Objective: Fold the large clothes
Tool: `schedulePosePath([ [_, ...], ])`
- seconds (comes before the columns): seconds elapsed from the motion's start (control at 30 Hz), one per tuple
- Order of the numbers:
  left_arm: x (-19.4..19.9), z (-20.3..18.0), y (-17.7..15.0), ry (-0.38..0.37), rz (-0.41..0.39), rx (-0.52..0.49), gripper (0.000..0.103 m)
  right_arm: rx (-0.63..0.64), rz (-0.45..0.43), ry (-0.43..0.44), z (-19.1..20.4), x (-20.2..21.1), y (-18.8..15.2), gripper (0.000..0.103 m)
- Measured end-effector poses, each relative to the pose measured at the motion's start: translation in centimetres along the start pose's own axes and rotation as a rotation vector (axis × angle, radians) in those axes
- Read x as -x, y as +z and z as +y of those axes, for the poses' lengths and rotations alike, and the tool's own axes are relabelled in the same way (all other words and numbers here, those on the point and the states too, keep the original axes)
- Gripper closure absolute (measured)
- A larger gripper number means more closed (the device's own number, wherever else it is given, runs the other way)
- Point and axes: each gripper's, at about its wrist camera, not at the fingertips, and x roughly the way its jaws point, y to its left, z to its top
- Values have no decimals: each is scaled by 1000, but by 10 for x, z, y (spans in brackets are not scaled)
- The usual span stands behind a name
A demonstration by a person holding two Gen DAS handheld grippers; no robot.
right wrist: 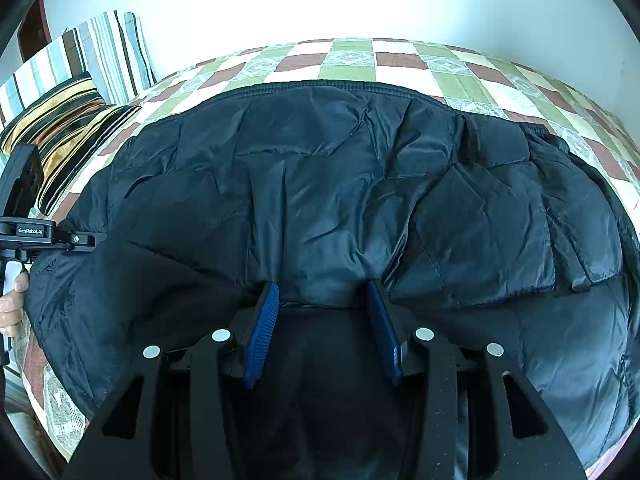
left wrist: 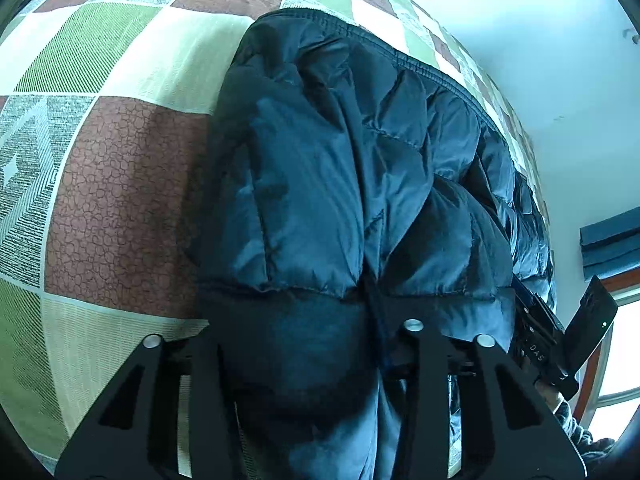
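One bed, covered with a checked bedspread of green, brown and cream squares, fills the scene. Spread across it lies a dark blue quilted jacket, its ribbed hem toward the far wall. Striped pillows sit at the bed's left end. The right gripper has its blue pads clamped on a bunched jacket fold. The left gripper has jacket fabric bulging between its fingers, pads buried; I cannot tell whether they press.
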Motion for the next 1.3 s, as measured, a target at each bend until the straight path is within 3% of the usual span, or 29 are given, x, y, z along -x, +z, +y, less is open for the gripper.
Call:
schedulePosePath([
  [0.37, 18, -37, -2, 70, -58, -67, 86, 23, -10, -27, 3, 0, 0, 57],
  [0.57, 55, -73, -3, -16, -121, -92, 88, 38, -15, -38, 5, -3, 0, 57],
  [0.73, 70, -136, -9, -45, -152, -186, 89, 46, -14, -41, 6, -4, 1, 57],
  [1.0, 50, -232, -20, -98, -160, -295, 89, 52, -19, -32, 3, -5, 0, 57],
  [1.17, 32, -256, -24, -87, -142, -300, 89, 62, -34, -5, -5, 11, 1, 58],
  [1.3, 23, -273, -27, -70, -145, -293, 89, 67, -85, -39, -24, 43, -3, 57],
])
